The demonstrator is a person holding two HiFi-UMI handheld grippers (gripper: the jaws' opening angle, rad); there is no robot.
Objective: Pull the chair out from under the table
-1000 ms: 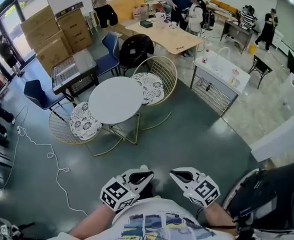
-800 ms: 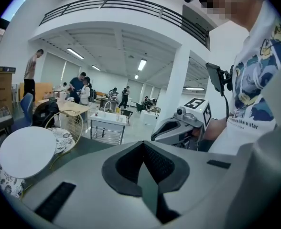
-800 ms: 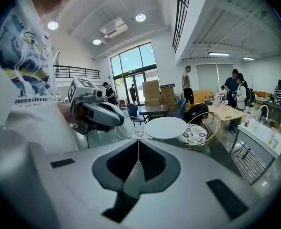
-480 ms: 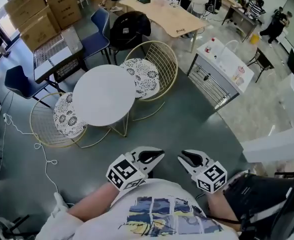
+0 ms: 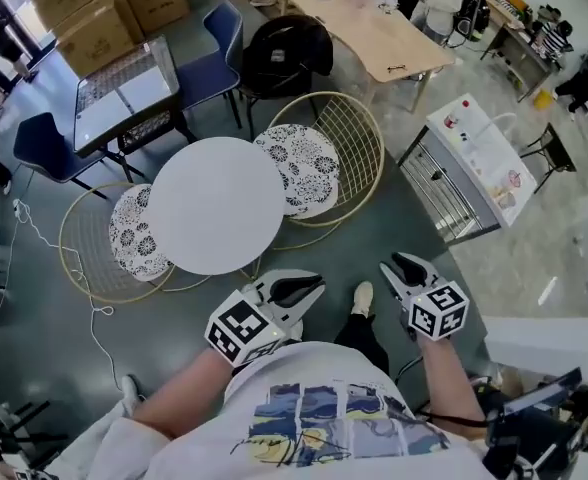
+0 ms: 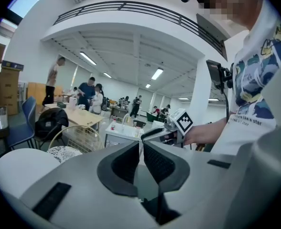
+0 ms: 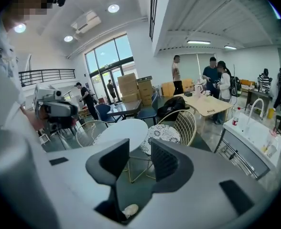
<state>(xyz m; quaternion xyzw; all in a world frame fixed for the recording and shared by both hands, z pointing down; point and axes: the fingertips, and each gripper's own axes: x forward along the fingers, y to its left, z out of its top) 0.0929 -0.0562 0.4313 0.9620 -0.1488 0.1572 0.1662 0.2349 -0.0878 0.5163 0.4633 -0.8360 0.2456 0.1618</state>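
Observation:
A round white table (image 5: 217,203) stands ahead with two gold wire chairs tucked against it. The right chair (image 5: 346,148) has a patterned cushion (image 5: 301,168) partly under the tabletop. The left chair (image 5: 86,253) sits at the table's near-left side. My left gripper (image 5: 296,290) is shut with nothing in it, short of the table's near edge. My right gripper (image 5: 406,266) hangs to the right over bare floor, its jaws opening with nothing between them. The right gripper view looks over its open jaws (image 7: 140,147) at the table (image 7: 124,130) and the right chair (image 7: 181,123).
Behind the table are blue chairs (image 5: 214,63), a glass-topped table (image 5: 129,88) and cardboard boxes (image 5: 84,18). A white wire-fronted cart (image 5: 464,173) stands to the right. A cable (image 5: 49,258) runs along the floor at left. People stand round a wooden table (image 5: 374,28) at the back.
The table and chairs have come closer as I walked toward them, both grippers carried forward with me. The right gripper's jaws have parted from shut.

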